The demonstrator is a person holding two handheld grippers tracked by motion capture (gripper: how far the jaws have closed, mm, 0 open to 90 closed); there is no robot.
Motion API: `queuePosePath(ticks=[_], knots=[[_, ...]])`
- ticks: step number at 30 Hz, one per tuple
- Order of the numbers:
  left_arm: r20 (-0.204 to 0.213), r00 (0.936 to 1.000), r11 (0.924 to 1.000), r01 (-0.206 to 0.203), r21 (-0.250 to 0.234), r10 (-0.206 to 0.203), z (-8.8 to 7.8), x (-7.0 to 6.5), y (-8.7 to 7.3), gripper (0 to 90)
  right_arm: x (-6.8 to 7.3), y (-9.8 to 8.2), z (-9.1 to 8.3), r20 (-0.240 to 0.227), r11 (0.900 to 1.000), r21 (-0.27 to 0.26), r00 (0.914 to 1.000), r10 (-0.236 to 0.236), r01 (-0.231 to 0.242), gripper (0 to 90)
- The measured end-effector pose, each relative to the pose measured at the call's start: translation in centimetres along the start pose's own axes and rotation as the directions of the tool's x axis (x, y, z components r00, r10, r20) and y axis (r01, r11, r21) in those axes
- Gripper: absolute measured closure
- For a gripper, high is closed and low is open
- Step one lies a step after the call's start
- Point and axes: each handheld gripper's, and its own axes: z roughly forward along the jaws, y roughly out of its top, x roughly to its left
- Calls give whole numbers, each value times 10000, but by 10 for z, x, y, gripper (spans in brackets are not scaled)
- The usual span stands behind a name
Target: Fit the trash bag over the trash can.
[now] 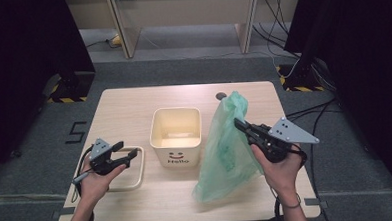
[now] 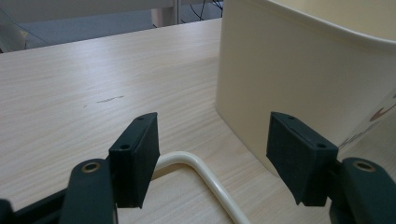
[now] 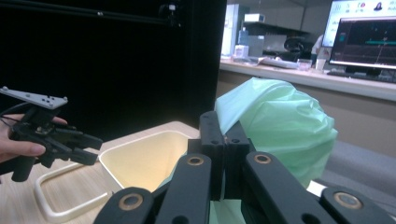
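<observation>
Item: green plastic bag [image 1: 225, 149], thin and translucent. You held it lifted over the right half of the desk [image 1: 133, 105], just beside the cream bin [image 1: 175, 136]; its bottom hung close to the desk surface and its top bunched up above your right claw [image 1: 240, 124]. That claw was clamped tight on a fold of the film, jaws pressed together, as the right gripper view [image 3: 280, 126] confirmed.

Item: left claw [image 1: 128, 156]. You kept it wide and holding nothing, low over the cream frame [image 1: 137, 179] that lay flat on the desk left of the bin. In the left gripper view its pads [image 2: 136, 158] stood either side of a frame corner [image 2: 196, 163] without touching it, the bin wall [image 2: 280, 84] close ahead.

Risks, as judged:
- Your grip sat on a small pinch of slippery film; a quick swing could have pulled the bag free and dropped it on the desk.
- The bag's mouth was not spread, so lowering it into the bin one-handed would likely have left it crumpled instead of lining the walls.
- The bin looked light; dragging film across its rim could have tipped or shoved it.
- The left claw closing early might have caught the frame rather than the bag.

Markings: the bin front carried a smiley face and the word "Hello" [image 1: 178, 161]. A "5" [image 1: 77, 131] was marked on the floor left of the desk. Writing on the distant monitor was unreadable.
</observation>
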Motion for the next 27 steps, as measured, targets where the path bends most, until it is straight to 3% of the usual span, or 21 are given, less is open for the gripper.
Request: queuePosePath(ticks=[27], knots=[[-111,9999,9999,24,-166,-26,-2,2,-1,339,24,23,12,-814,9979,-536,9959,-405,362,900]])
